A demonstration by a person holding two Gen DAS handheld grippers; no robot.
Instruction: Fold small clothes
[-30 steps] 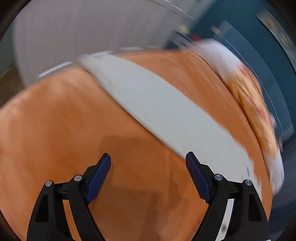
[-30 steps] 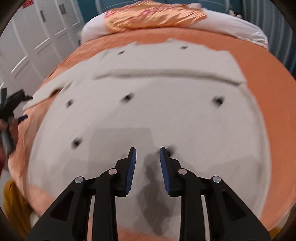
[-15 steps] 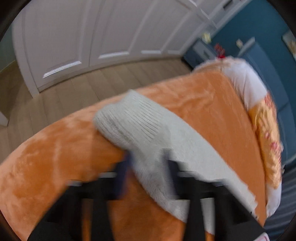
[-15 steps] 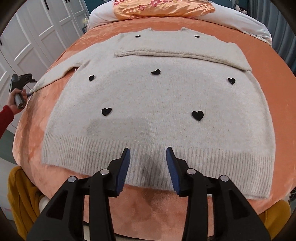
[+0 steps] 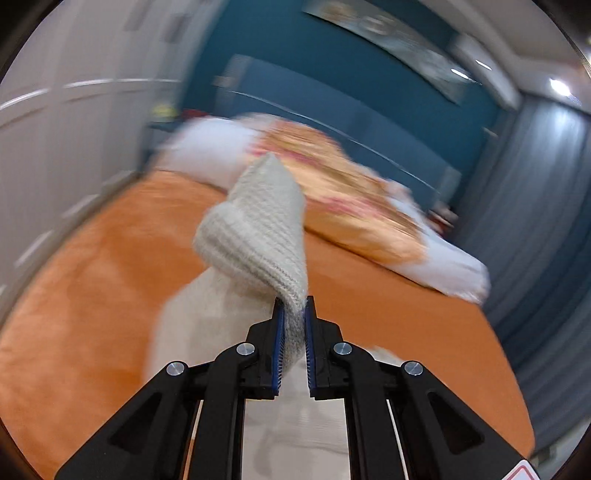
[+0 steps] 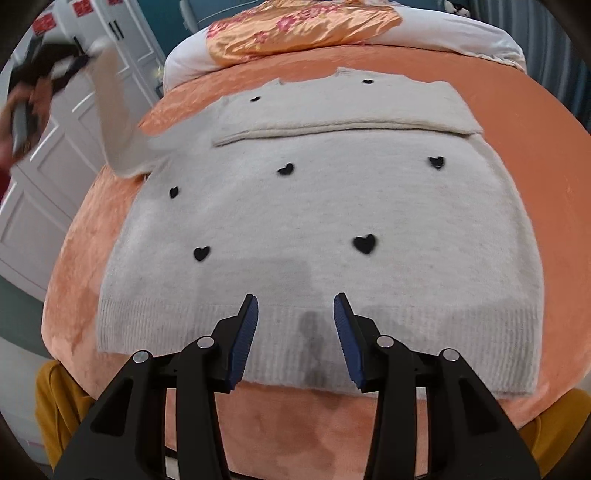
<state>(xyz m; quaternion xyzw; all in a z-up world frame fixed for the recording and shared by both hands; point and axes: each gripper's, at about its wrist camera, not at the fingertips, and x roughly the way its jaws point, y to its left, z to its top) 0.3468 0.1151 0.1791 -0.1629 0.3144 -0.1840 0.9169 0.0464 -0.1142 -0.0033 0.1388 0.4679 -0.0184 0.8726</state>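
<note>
A cream knitted sweater (image 6: 317,229) with small black hearts lies flat on an orange bedspread (image 6: 535,122). Its right sleeve (image 6: 343,118) is folded across the chest. My left gripper (image 5: 293,317) is shut on the ribbed cuff of the left sleeve (image 5: 258,229) and holds it lifted above the bed; in the right wrist view that gripper (image 6: 70,66) and the raised sleeve (image 6: 118,122) show blurred at the far left. My right gripper (image 6: 295,325) is open and empty, hovering over the sweater's ribbed hem (image 6: 424,328).
White pillows (image 6: 461,33) and an orange flowered pillow (image 6: 295,33) lie at the head of the bed. White wardrobe doors (image 6: 37,192) stand to the left. A blue wall (image 5: 332,85) is behind the bed. Yellow fabric (image 6: 55,406) shows below the bed's near edge.
My left gripper has shut on the left sleeve's cuff and lifted it off the bed. My right gripper has opened wider and drawn back to the hem.
</note>
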